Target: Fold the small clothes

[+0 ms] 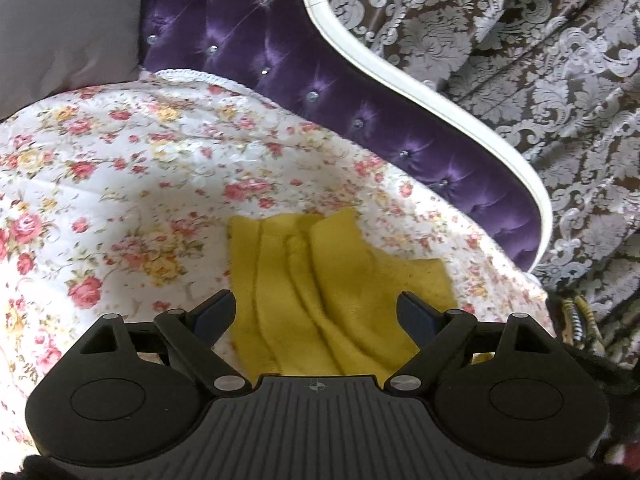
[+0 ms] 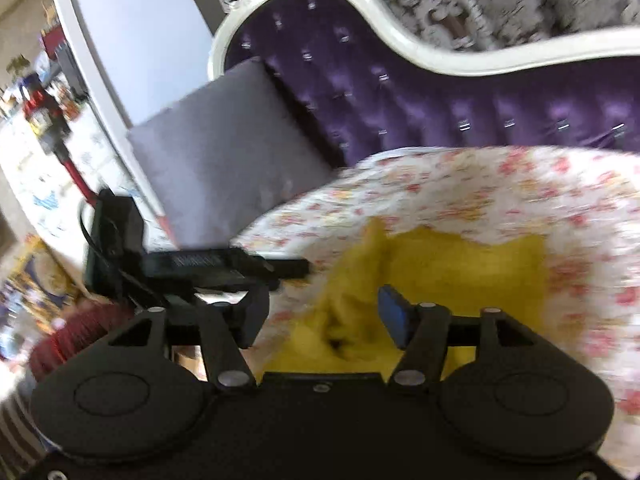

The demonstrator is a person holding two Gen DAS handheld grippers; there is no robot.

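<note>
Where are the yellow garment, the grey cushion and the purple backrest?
yellow garment point(image 1: 340, 280): left wrist view, its wrinkled middle.
grey cushion point(image 2: 224, 152): right wrist view, centre of its face.
purple backrest point(image 1: 256, 52): left wrist view, tufted padding.

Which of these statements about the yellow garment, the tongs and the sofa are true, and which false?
1. The yellow garment lies on a floral cover. True.
2. The left tongs are clamped on the garment. False: their fingers stand wide apart, gripping nothing.
3. The sofa back is purple and tufted. True.
4. The right tongs are shut. False: open.
5. The cushion is red. False: grey.
</note>
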